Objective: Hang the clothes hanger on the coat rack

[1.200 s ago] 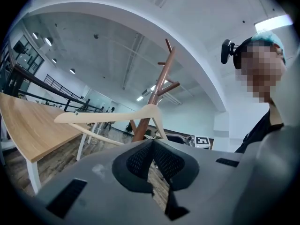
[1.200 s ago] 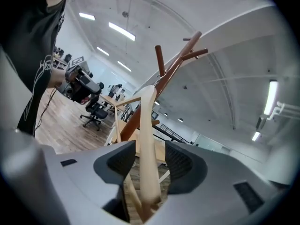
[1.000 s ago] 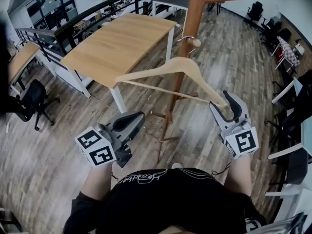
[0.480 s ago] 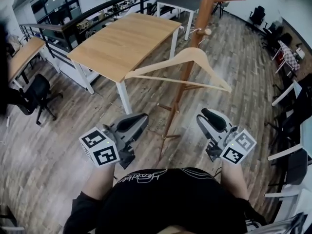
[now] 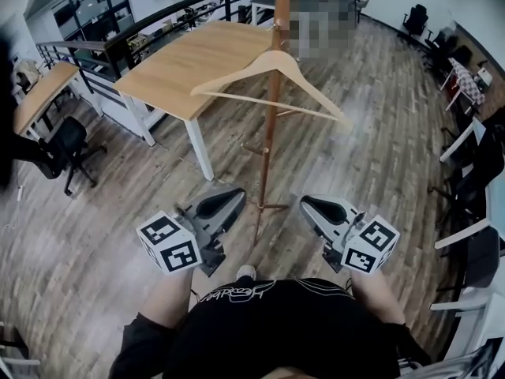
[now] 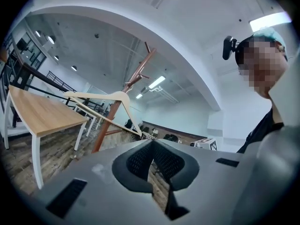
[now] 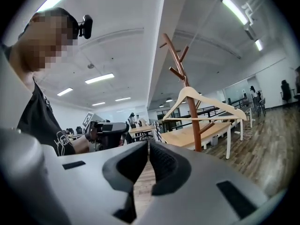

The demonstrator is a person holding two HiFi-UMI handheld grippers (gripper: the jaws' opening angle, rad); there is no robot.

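A pale wooden clothes hanger hangs from a peg of the brown coat rack, free of both grippers. It also shows in the left gripper view and the right gripper view, on the rack's trunk. My left gripper is held low near my body, left of the rack's foot, shut and empty. On the other side of the foot, my right gripper is shut with nothing between its pads. Both point roughly level toward the rack.
A wooden-topped table on white legs stands behind and left of the rack. An office chair is at the far left, a black railing beyond the table, and more chairs along the right. The rack's feet spread between my grippers.
My right gripper has let go of the hanger's right end, pulled back and down toward my body and closed. The hanger stays on the rack. The left gripper drew back too.
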